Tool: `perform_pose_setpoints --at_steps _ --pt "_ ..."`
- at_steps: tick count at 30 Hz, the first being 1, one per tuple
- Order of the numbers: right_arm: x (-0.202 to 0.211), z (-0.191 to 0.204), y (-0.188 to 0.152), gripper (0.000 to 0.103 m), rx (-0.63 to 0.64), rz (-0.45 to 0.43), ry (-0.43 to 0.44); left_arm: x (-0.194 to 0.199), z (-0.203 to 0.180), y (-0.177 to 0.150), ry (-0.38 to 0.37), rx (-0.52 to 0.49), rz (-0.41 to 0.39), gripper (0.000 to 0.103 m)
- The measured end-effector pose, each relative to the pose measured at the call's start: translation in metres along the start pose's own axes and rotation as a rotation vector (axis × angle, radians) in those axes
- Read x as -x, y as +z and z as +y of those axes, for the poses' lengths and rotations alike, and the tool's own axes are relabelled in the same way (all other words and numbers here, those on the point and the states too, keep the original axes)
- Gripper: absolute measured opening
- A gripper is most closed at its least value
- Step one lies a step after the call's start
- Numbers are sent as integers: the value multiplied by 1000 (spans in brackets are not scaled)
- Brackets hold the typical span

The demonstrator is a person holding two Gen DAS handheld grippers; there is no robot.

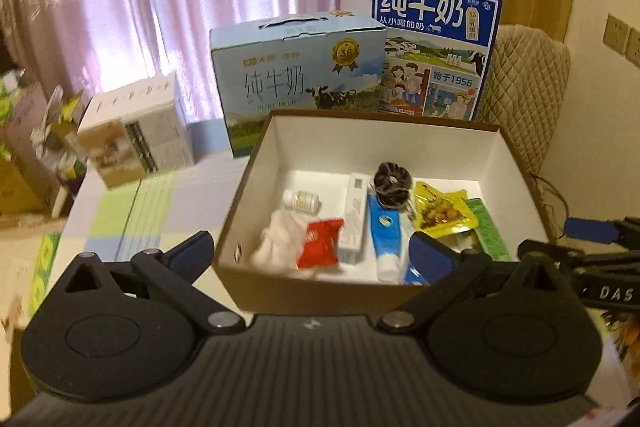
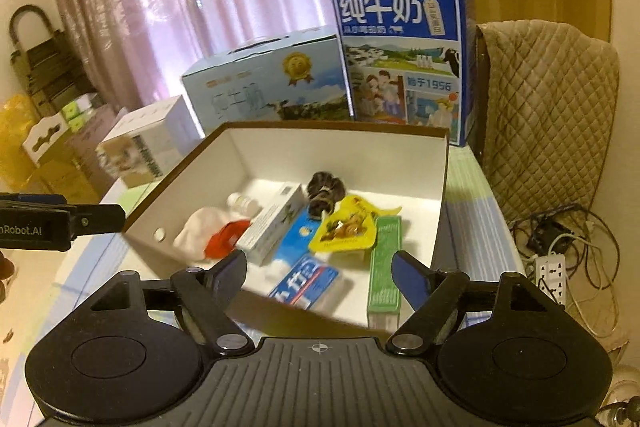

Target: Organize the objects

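Note:
An open brown box [image 1: 320, 293] with a white inside [image 2: 280, 151] holds several items: a red packet [image 1: 321, 243], a white cloth [image 1: 280, 241], a small bottle [image 1: 302, 202], a white carton [image 1: 355, 217], a blue tube [image 1: 384, 231], a dark scrunchie [image 1: 390, 187], a yellow snack pack [image 1: 444, 213] and a green box [image 2: 385, 263]. My left gripper [image 1: 314, 251] is open and empty above the box's near wall. My right gripper [image 2: 320, 275] is open and empty over the box's near right part, above a blue-white pack [image 2: 306, 281].
A light blue milk carton [image 1: 296, 79], a dark blue milk carton [image 1: 436, 43] and a white carton [image 1: 136, 135] stand behind the box on the checked tablecloth [image 1: 160, 203]. A quilted chair [image 2: 548, 115] and cables with a power strip [image 2: 554, 273] are at right.

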State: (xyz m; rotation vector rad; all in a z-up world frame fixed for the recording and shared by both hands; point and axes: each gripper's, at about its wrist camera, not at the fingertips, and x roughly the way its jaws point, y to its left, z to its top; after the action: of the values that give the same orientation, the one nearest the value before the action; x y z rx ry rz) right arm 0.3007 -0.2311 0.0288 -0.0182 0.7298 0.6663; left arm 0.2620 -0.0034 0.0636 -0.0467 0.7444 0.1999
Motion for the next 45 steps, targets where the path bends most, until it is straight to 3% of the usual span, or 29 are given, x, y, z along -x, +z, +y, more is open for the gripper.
perform_pose_setpoints --at_steps 13,29,45 --pt "50 20 -32 77 -37 17 -21 45 -6 -47 -35 36 44 102" --pt "103 79 -88 77 -86 65 -84 103 24 -108 -87 15 112 102" --pt "139 123 -133 77 -104 77 -105 146 45 -158 -109 -18 132 102"
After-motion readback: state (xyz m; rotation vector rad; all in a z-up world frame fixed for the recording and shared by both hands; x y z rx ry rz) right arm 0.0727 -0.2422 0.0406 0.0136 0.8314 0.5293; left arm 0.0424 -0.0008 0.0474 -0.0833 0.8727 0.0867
